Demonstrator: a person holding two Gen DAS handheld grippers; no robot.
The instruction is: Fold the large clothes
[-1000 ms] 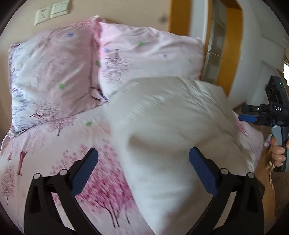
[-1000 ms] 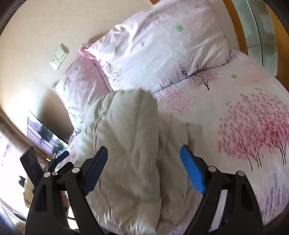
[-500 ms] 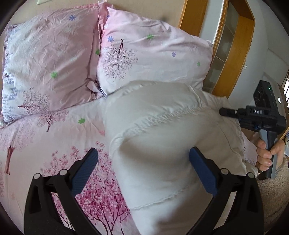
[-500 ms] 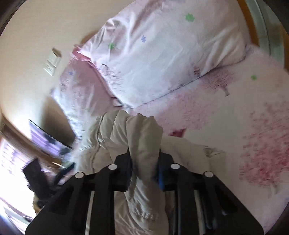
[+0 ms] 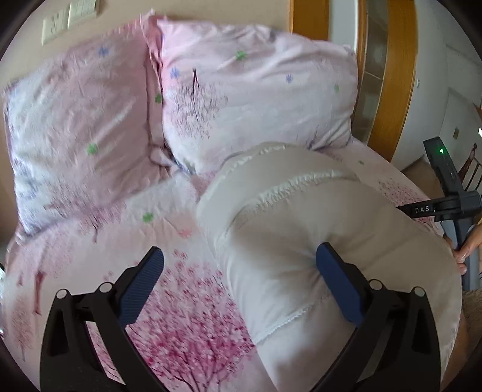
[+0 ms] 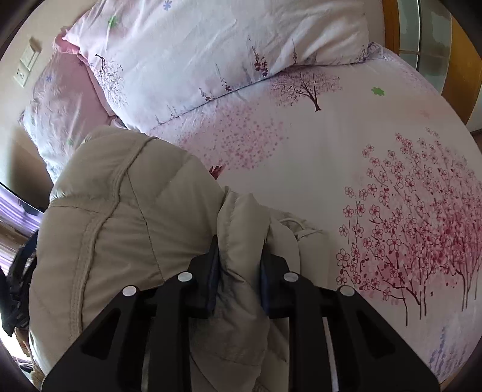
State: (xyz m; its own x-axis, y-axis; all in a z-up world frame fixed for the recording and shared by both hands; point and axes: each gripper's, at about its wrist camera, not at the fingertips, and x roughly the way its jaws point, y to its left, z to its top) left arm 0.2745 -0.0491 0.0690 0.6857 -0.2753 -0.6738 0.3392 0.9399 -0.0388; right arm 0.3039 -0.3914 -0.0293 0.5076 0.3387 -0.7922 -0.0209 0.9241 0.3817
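Observation:
A puffy beige padded jacket (image 5: 301,229) lies bunched on a bed with a pink blossom-print cover (image 5: 186,319). My left gripper (image 5: 241,280) is open; its right finger presses against the jacket's near bulge, its left finger hangs over the cover. In the right wrist view my right gripper (image 6: 239,271) is shut on a thick fold of the jacket (image 6: 126,217), which rises between the pads. The right gripper's body also shows in the left wrist view (image 5: 446,205), at the jacket's right side.
Two pink floral pillows (image 5: 256,99) (image 5: 78,126) lean against the headboard wall behind the jacket. A wooden door frame (image 5: 391,75) stands at the right. Bare blossom cover (image 6: 376,187) spreads to the right of the jacket. Wall sockets (image 5: 69,18) sit above the pillows.
My right gripper closed from wide open onto a fold of the jacket and moved it slightly. The left gripper stayed open and shifted a little over the jacket.

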